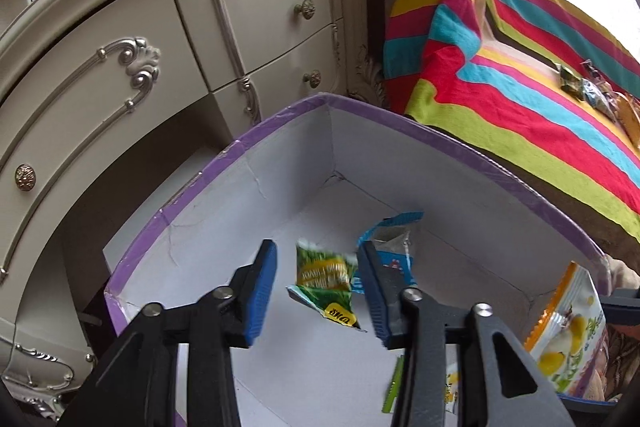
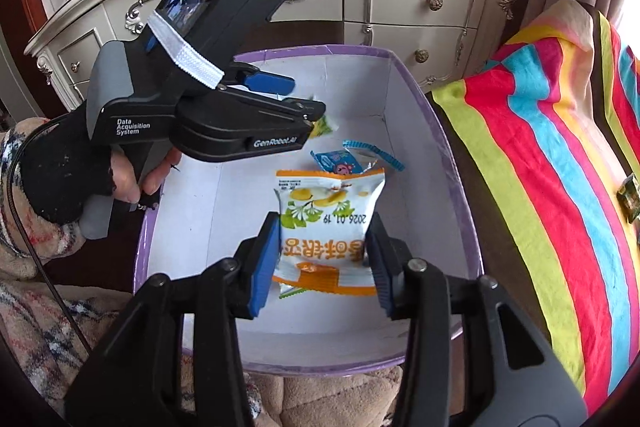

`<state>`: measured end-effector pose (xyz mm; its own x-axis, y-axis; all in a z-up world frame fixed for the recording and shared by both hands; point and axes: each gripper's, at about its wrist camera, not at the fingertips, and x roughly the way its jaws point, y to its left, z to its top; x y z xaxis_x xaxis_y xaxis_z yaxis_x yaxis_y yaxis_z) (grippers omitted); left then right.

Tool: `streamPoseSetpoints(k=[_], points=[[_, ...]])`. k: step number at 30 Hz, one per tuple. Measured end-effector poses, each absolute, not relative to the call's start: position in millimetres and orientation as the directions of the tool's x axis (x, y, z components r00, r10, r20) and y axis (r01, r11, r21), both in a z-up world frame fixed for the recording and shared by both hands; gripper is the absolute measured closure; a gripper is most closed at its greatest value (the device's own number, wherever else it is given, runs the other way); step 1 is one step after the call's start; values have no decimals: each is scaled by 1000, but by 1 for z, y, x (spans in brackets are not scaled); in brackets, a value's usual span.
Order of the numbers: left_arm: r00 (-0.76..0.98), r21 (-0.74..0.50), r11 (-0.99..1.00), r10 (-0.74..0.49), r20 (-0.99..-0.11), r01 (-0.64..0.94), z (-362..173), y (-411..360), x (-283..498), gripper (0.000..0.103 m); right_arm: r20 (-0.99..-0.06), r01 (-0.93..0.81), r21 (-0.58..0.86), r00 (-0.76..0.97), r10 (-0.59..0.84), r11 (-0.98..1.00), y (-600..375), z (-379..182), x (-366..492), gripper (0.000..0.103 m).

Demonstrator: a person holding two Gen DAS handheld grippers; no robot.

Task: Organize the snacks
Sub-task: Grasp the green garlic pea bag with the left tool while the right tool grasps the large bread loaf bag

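A purple-rimmed box (image 1: 240, 147) with a white inside stands beside the bed; it also shows in the right wrist view (image 2: 448, 155). My left gripper (image 1: 316, 283) is open over the box, and a blurred green snack packet (image 1: 326, 277) is in the air between its jaws, apart from both. A blue packet (image 1: 386, 233) lies on the box floor, also seen in the right wrist view (image 2: 340, 161). My right gripper (image 2: 324, 247) is shut on a white and orange snack packet (image 2: 330, 211) above the box; that packet shows in the left wrist view (image 1: 568, 331).
A cream dresser (image 1: 160, 47) with drawers stands behind the box. A striped blanket (image 1: 520, 87) covers the bed on the right, with several small wrapped snacks (image 1: 592, 93) lying on it. My left gripper body (image 2: 192, 75) hangs over the box's left side.
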<state>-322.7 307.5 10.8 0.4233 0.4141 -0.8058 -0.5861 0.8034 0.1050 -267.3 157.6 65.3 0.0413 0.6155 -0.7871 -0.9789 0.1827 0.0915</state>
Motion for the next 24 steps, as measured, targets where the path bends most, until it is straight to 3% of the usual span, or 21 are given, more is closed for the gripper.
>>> streamPoseSetpoints(k=[2, 8, 12, 18, 24], points=[[409, 113, 786, 432, -804, -608, 11, 308, -320, 20, -772, -966, 113, 61, 632, 231, 149, 69, -253, 38], [474, 116, 847, 398, -786, -519, 18, 276, -279, 20, -735, -874, 173, 191, 650, 453, 95, 77, -185, 36], [578, 29, 926, 259, -774, -377, 29, 233, -233, 20, -738, -756, 216, 288, 610, 618, 42, 68, -134, 34], [619, -85, 984, 32, -785, -159, 27, 159, -140, 20, -767, -511, 191, 455, 453, 838, -52, 54, -44, 28], [614, -100, 991, -26, -789, -87, 17, 121, -55, 20, -778, -374, 80, 556, 292, 924, -113, 50, 43, 21]])
